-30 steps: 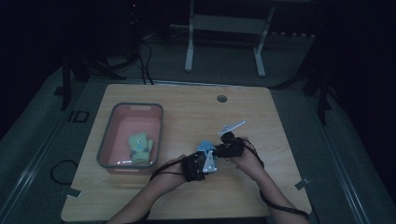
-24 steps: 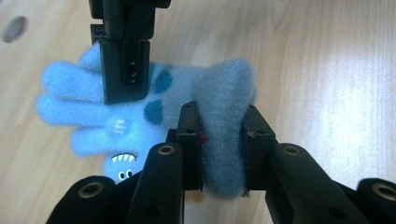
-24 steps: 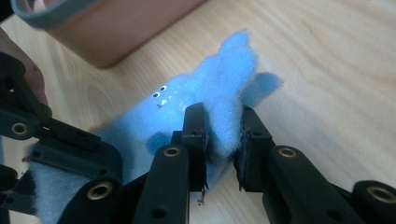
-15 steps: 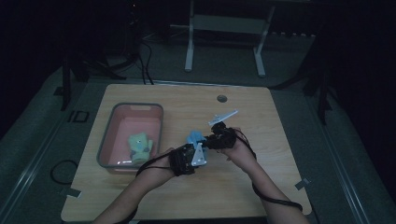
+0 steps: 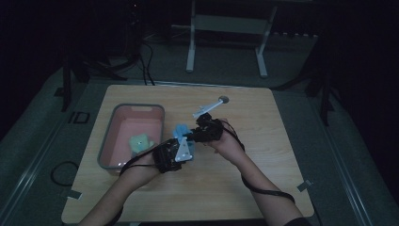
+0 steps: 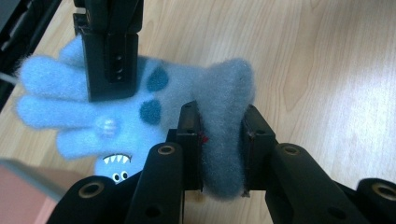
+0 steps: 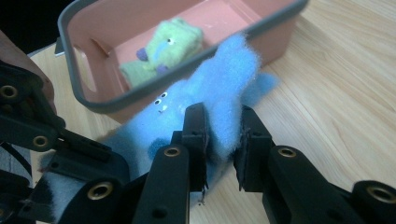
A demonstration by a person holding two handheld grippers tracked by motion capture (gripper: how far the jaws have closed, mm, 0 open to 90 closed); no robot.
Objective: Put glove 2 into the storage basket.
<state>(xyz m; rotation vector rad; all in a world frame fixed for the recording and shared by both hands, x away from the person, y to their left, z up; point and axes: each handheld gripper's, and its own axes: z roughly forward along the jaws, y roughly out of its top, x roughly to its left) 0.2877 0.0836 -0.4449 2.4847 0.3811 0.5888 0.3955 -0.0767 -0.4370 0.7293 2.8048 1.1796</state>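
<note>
A fuzzy blue glove (image 5: pixel 180 130) with a grey cuff and a little monster face hangs between both grippers, just off the wooden table (image 5: pixel 263 155). My left gripper (image 6: pixel 223 135) is shut on the grey cuff (image 6: pixel 224 88). My right gripper (image 7: pixel 223 140) is shut on the blue finger end of the glove (image 7: pixel 219 79). In the high view the left gripper (image 5: pixel 181 143) and right gripper (image 5: pixel 194 135) meet beside the pink tub (image 5: pixel 136 107). A green glove (image 5: pixel 139 141) lies inside the tub.
The tub (image 7: pixel 215 18) with the green glove (image 7: pixel 163 46) stands just beyond the blue one, its grey rim close to the fingertips. A round cable hole (image 5: pixel 223 99) sits near the table's far edge. Bare wood spreads to the right and front.
Both hands have carried the blue glove up and to the left, closer to the pink tub. Both grips look unchanged.
</note>
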